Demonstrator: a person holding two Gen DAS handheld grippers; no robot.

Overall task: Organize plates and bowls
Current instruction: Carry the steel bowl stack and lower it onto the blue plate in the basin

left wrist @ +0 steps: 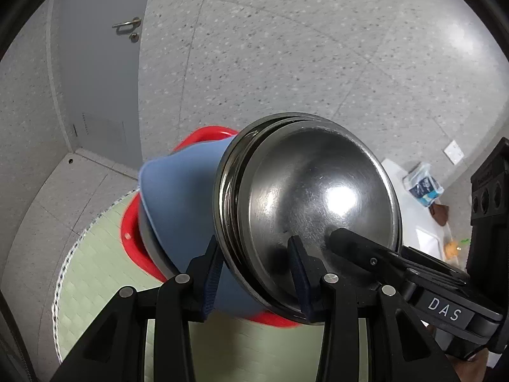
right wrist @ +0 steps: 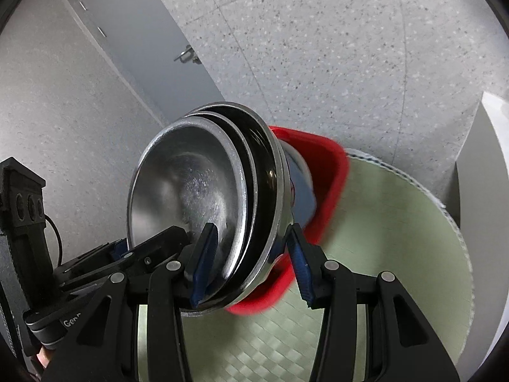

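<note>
A tilted stack fills both views: nested steel bowls (left wrist: 318, 197) (right wrist: 191, 191) sit in a blue bowl (left wrist: 181, 191) (right wrist: 302, 191) above a red plate (left wrist: 133, 242) (right wrist: 324, 165). My left gripper (left wrist: 254, 273) clamps the stack's rim, one finger under the blue bowl, one inside the steel bowl. My right gripper (right wrist: 251, 264) clamps the opposite rim, one finger inside the steel bowl, one behind it. Each gripper shows in the other's view (left wrist: 413, 273) (right wrist: 111, 264).
A round green woven placemat (left wrist: 105, 270) (right wrist: 397, 238) lies below the stack. Speckled grey walls and a grey door (left wrist: 95, 73) stand behind. A white surface with a plastic bag (left wrist: 423, 184) is at the right.
</note>
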